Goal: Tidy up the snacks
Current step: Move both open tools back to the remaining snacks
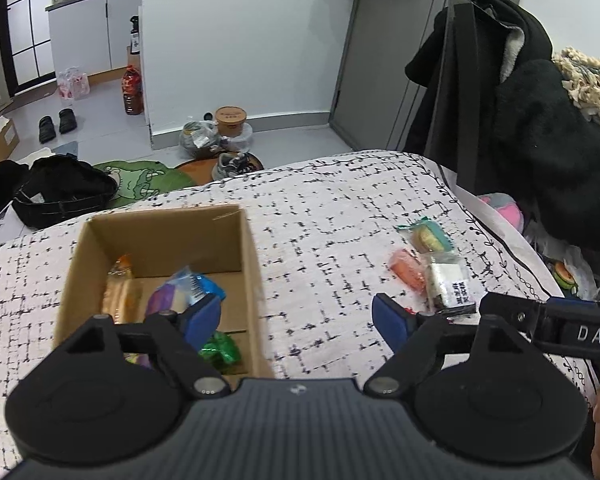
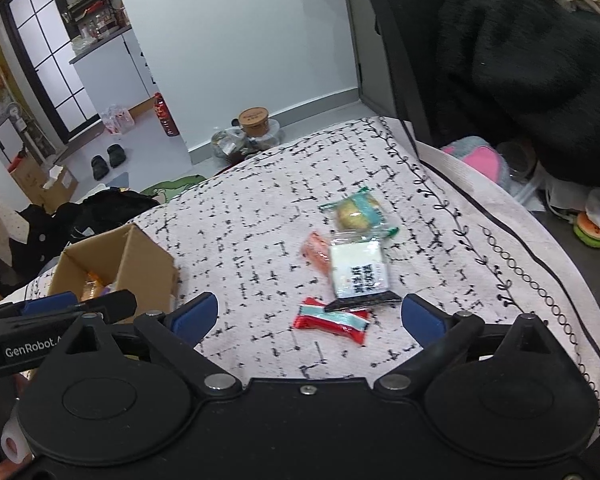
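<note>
Your right gripper hangs spread and empty over the red candy; your left gripper, likewise spread, hovers at the box. About 4 snacks already lie in the box. 4 remain on the cloth: nearest the candy, then the white packet with unreadable print, the orange packet, and farthest the teal cake. The grippers read "GenRobot" and "DAS".
</note>
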Motion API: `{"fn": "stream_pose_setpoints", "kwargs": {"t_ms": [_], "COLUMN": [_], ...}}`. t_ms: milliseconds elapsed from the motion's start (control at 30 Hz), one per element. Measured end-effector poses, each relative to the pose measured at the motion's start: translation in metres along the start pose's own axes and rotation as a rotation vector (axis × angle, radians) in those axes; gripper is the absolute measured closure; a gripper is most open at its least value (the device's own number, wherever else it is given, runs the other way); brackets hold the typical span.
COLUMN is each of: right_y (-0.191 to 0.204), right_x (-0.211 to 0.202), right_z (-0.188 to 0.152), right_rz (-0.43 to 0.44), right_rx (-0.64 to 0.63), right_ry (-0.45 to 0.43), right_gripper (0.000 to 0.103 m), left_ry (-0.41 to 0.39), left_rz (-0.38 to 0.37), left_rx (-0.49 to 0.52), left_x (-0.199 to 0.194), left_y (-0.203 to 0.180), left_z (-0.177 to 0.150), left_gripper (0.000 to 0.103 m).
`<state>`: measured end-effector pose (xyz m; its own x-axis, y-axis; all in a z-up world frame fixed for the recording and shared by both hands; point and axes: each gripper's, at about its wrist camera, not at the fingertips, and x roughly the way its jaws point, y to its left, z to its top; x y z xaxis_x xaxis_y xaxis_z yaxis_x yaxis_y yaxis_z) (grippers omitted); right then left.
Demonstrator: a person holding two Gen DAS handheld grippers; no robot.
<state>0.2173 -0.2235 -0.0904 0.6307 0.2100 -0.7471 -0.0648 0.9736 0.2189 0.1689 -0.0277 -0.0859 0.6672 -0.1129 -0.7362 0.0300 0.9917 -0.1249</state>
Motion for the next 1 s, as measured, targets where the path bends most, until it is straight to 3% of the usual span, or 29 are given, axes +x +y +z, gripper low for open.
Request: {"fn": "stream_pose_setpoints", "kwargs": {"t_ms": [600,1000], "right_y": [-0.042,-0.042], "right_x": [0.012,0.04], "right_z": [0.0,0.009], "right_rz": [-0.013,0.019], "right_rx": [0.03,0.016], "right_ry": [0.029,0.057], "right_gripper": [0.003,0.005], "left_ry": [0.066,0.113], "left_rz": [-0.025,-0.009], "left_rx": [0.058,0.035], "left_x": [0.034,0.059], "left_y": [-0.042,-0.046], "left_z": [0.0,0.0], "left_gripper": [0.021,0.021]}}
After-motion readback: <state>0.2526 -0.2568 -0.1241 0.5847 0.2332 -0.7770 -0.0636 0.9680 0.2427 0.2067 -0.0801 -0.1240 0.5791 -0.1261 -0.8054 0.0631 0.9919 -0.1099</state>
